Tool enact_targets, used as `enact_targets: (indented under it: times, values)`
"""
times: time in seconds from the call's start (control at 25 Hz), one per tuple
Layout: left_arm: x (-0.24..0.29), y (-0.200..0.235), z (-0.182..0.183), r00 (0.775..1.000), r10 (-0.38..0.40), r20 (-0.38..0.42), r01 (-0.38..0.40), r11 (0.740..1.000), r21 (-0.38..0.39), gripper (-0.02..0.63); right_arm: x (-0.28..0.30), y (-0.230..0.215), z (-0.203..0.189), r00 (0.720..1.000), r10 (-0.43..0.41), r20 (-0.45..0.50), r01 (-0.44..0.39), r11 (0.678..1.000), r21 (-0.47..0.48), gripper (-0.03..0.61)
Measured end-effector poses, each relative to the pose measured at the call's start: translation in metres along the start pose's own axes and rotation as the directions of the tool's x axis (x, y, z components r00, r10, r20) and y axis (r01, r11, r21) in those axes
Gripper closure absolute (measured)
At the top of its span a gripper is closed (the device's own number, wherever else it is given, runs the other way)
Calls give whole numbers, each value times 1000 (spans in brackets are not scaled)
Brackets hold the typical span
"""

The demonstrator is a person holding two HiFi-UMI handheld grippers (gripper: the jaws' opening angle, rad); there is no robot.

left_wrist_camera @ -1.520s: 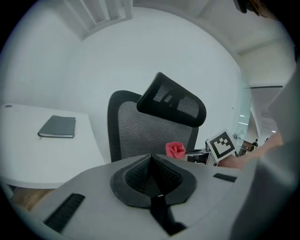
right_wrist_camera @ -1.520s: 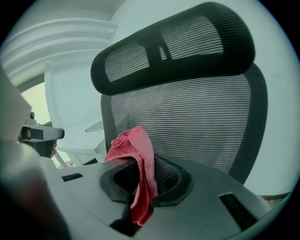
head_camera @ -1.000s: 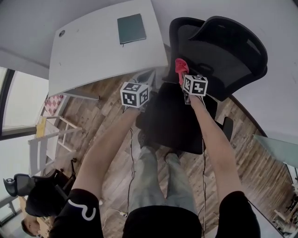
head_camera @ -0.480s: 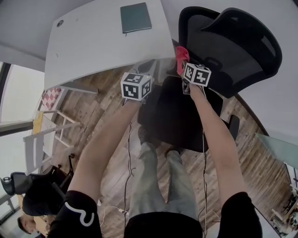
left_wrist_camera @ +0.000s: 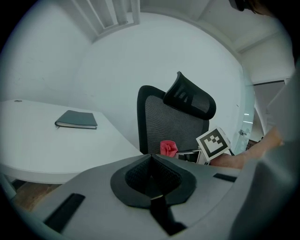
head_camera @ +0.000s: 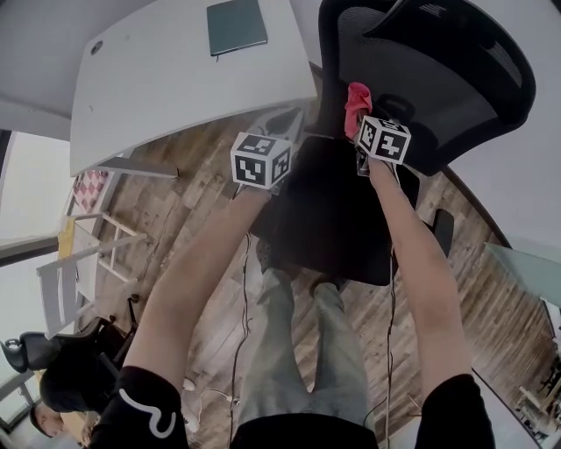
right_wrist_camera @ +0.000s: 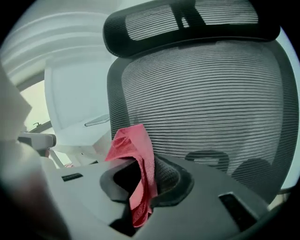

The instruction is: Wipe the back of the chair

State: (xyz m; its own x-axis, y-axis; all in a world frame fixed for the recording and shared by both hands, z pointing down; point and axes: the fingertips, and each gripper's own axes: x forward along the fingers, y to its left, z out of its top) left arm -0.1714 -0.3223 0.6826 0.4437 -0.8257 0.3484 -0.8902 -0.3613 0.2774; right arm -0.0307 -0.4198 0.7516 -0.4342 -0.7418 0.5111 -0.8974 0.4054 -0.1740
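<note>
Right gripper (right_wrist_camera: 140,183): jaws clamped on a red cloth (right_wrist_camera: 132,149); a bunched end stands up above the jaws and a strip hangs down between them
Cloth position: at the lower left part of the chair back (right_wrist_camera: 211,98), in front of the grey mesh and near its black side frame; whether it touches the mesh cannot be told
Left gripper (left_wrist_camera: 152,182): jaws pressed together with nothing between them; held in the air above the wood floor (head_camera: 166,219), between the desk (head_camera: 158,88) and the chair, well apart from the cloth
Chair: black, with its mesh back upright and facing the person, headrest (left_wrist_camera: 191,97) above the back, seat (head_camera: 333,219) under the person's forearms
Desk: white, to the left of the chair, with a dark green notebook (head_camera: 237,26) lying flat on it
</note>
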Motion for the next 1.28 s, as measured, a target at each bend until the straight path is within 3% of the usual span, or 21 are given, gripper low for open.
enact_targets:
  times: [0.8, 1.28]
  values:
    - [75, -102, -15, 995, -98, -23, 98, 995, -7, 588, -84, -149, -4, 986, -158, 54, 158, 987, 13, 508]
    - [91, -132, -16, 991, -127, -40, 128, 992, 14, 588, -133, -230, -23, 956, -289, 46, 286, 956, 70, 508]
